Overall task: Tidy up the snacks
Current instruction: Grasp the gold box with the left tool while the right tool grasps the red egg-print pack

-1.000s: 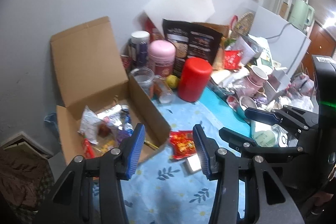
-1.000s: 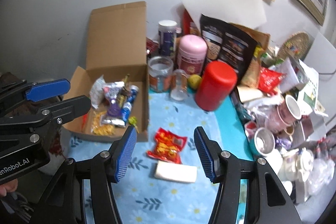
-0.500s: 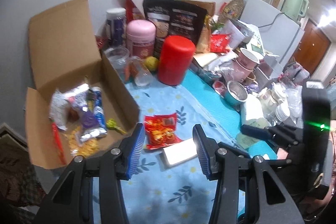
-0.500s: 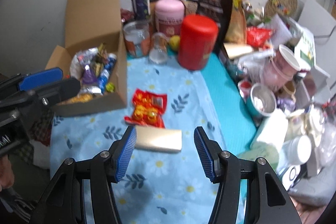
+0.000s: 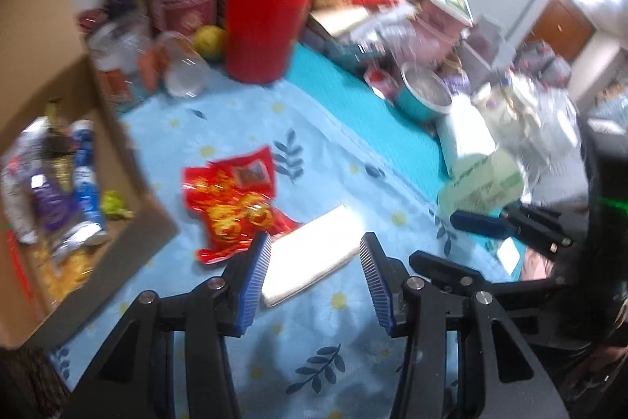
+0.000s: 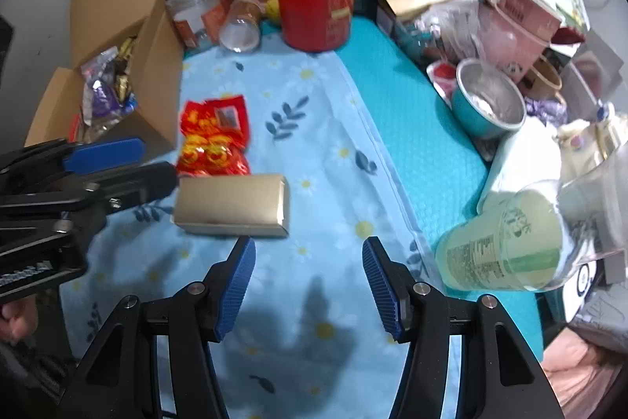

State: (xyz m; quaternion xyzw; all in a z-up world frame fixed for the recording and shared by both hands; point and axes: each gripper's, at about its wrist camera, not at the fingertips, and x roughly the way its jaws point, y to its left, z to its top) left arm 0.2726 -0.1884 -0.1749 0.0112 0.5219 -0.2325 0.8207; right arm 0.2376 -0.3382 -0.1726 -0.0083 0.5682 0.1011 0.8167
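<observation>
The gold pack [image 6: 231,204] looks like a stiff, flat block in smooth foil: probably light, firm enough to take a squeeze, but likely slick, so the grip belongs across its 2 long edges near the middle. The red pouch [image 6: 214,134] is a soft, crinkly bag with lumps inside; it should deform under the pads and is best pinched at an edge seam or a flat corner.

The gold pack is a plain, pale-gold rectangle with folded ends. The red pouch is glossy red with yellow print and a small label panel.

Both lie on the blue flowered cloth [image 6: 322,160], the pouch just beyond the pack and about touching it, both just beside the open box [image 6: 157,57] already holding wrapped snacks.

The left gripper [image 5: 314,256] hangs over the pack, fingers apart and empty, the pack seen between them but not pressed. The right gripper [image 6: 308,258] sits near the pack, fingers wider apart, nothing held
</observation>
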